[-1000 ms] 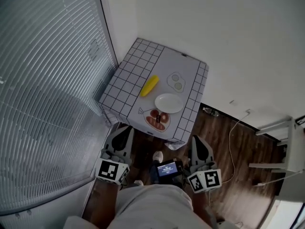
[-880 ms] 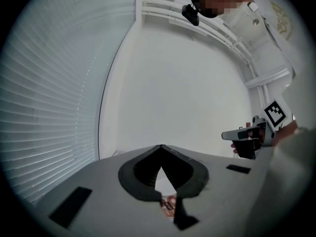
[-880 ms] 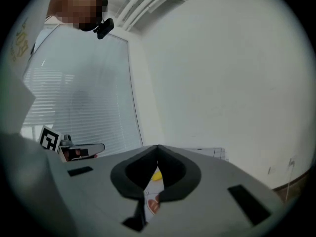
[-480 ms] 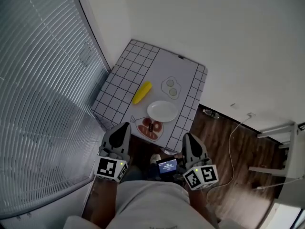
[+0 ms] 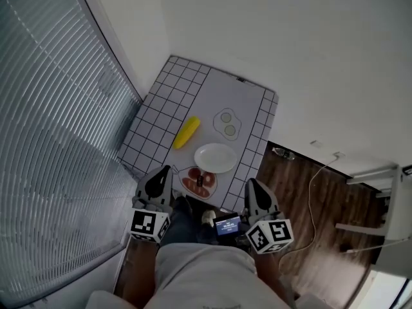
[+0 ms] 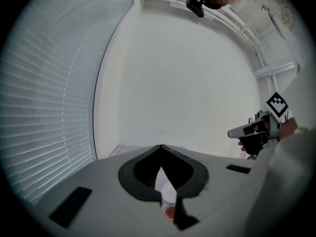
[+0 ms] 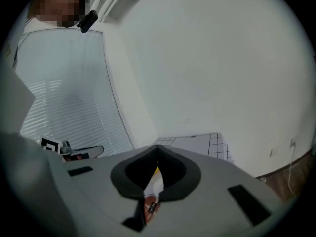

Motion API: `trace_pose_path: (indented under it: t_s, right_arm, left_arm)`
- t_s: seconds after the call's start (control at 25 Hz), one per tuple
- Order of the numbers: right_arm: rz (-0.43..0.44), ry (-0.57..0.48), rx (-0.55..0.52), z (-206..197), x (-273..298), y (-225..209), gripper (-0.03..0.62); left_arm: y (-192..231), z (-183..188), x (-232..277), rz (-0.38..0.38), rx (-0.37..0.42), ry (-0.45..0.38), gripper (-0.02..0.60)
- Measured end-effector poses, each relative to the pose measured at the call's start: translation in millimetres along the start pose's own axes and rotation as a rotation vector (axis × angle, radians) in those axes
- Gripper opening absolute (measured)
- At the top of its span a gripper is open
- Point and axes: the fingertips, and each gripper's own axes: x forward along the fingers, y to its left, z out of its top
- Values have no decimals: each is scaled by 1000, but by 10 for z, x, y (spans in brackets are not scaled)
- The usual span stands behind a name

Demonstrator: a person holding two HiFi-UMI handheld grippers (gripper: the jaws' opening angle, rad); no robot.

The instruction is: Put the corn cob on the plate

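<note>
A yellow corn cob (image 5: 187,132) lies on the small table (image 5: 167,95) covered with a white grid-printed cloth, left of the white plate (image 5: 215,158). The plate is empty. My left gripper (image 5: 158,182) hangs at the table's near edge, shut with nothing in it. My right gripper (image 5: 257,197) is level with it on the right, over the wooden floor, also shut and empty. In the right gripper view a sliver of the corn (image 7: 157,170) and the plate (image 7: 157,186) show past the closed jaws. The left gripper view shows the plate (image 6: 167,191) the same way.
A printed steak picture (image 5: 198,181) and a fried-egg picture (image 5: 226,123) mark the cloth. Window blinds (image 5: 58,147) run along the left, a white wall behind. A cable (image 5: 315,179) trails on the wooden floor; white furniture (image 5: 393,205) stands at right. A small screen (image 5: 228,224) sits at my waist.
Both grippers have come forward to the table's near edge, still shut. The table now sits lower and closer in the head view. Corn and plate have not moved.
</note>
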Motion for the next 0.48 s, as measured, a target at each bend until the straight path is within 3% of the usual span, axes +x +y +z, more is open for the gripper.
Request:
trace_pose_path:
  t_s: [0.28, 0.48]
  right_arm:
    - [-91, 6, 38, -2, 362, -91, 6]
    - [-145, 17, 51, -4, 642, -93, 6]
  left_arm:
    - [263, -133, 410, -23, -6, 36, 8]
    - [462, -249, 696, -80, -16, 79, 8]
